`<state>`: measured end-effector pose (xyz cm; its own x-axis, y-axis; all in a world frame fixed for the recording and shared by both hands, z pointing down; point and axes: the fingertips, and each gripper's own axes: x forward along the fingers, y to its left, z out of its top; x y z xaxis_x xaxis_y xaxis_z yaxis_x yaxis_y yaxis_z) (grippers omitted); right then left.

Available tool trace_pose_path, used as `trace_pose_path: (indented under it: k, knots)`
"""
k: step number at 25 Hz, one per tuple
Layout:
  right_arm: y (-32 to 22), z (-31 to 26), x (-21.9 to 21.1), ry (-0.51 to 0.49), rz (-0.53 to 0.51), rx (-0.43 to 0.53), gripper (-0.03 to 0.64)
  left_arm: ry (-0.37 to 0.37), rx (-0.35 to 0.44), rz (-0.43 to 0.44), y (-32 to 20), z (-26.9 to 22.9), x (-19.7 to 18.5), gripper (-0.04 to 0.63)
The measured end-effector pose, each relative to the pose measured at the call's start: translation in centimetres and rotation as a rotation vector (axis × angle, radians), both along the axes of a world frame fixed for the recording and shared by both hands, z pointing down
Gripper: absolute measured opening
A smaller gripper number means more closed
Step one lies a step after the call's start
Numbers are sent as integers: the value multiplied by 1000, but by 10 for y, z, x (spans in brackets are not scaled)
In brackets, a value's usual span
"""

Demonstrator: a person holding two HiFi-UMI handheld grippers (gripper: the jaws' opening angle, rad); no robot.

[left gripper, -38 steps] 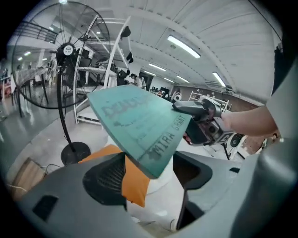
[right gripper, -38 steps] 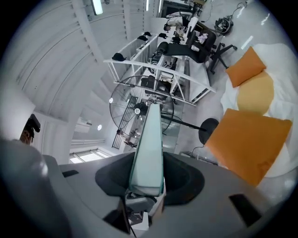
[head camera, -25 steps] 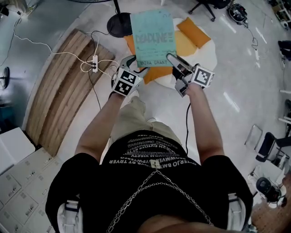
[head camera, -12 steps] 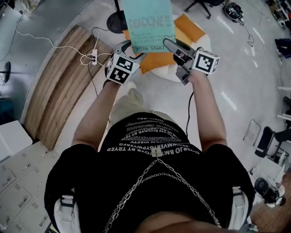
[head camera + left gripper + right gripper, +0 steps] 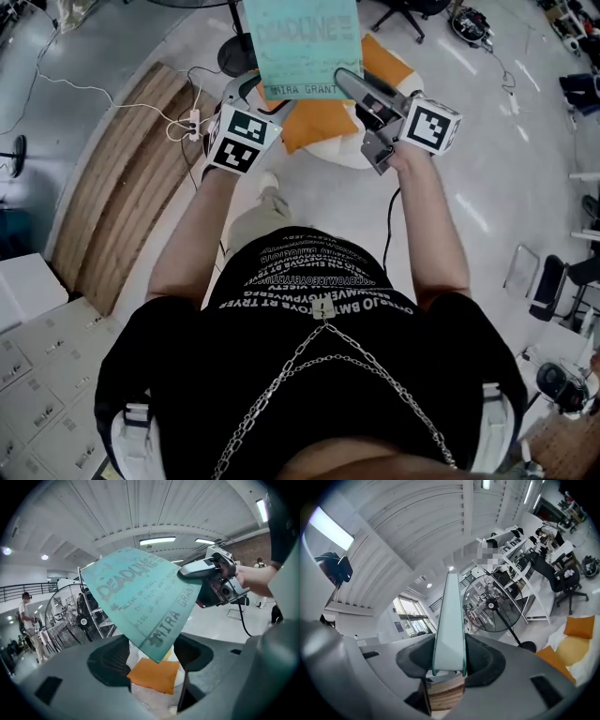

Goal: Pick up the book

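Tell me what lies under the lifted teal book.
Below the teal book show an orange cushion on a white round pad, and a black fan base. The book covers the pad's middle and whatever lies there.

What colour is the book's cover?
Teal, a pale blue-green, with darker teal lettering. The book shows best in the left gripper view.

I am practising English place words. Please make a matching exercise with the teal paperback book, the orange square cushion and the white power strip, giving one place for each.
Things:
1. teal paperback book
2. orange square cushion
3. white power strip

Places:
A. at the end of the wooden slatted mat
B. in the air, its edge clamped in the right gripper
C. on the white round seat

Pairs: 1-B, 2-C, 3-A.
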<state>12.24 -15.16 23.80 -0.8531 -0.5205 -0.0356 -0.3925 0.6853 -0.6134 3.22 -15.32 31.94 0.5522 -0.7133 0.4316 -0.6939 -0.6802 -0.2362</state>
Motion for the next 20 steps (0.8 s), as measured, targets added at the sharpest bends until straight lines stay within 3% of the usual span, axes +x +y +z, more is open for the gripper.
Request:
trace_pose_path:
  k: [4, 8, 20]
  knots:
    - [12, -10, -6, -12, 17, 26, 169, -10, 28, 13, 8, -11, -7, 299]
    - [19, -21, 13, -15, 32, 42, 169, -36, 26, 20, 14, -22, 12, 299]
    - [1, -21, 14, -55, 53, 32, 169, -60, 17, 46, -7, -22, 13, 299]
